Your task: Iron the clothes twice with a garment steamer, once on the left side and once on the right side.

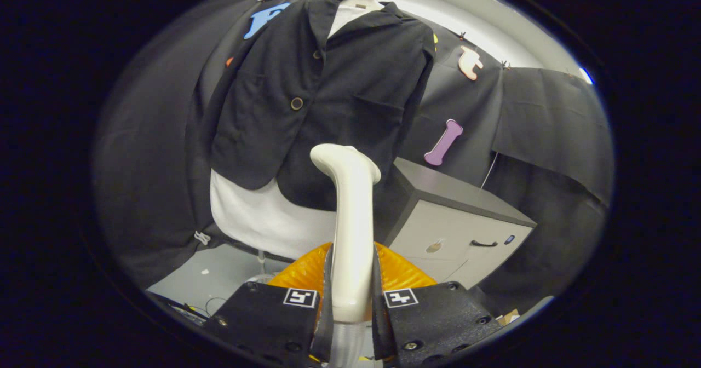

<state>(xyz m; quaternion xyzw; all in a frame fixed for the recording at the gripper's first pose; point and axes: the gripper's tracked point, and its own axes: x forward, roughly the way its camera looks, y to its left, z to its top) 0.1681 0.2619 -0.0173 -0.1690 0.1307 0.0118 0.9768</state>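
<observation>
**Steamer in hand, jacket not yet touched**

Fingers (328, 286) are pressing in from both sides on the white handle of the garment steamer (352, 214), so my gripper (351, 297) is clamping it firmly, with the wand rising between my two black pads. Something orange and ribbed (402, 272) is sitting just under the wand, right beyond my fingertips; I cannot tell what it is.

Farther out, the steamer's curved head is pointing up toward the hem of the dark jacket (323, 94), which is hanging on a white form (263, 214) against the far wall. The head is looking near the cloth but I am judging it still apart from it. A grey cabinet (460, 220) is standing off to the right, beyond the wand.

I am reading this as the approach, with neither pass begun. Next I am needing to carry the head forward onto one front panel, left or right of the button line, and draw it along the fabric while keeping my squeeze steady.
</observation>
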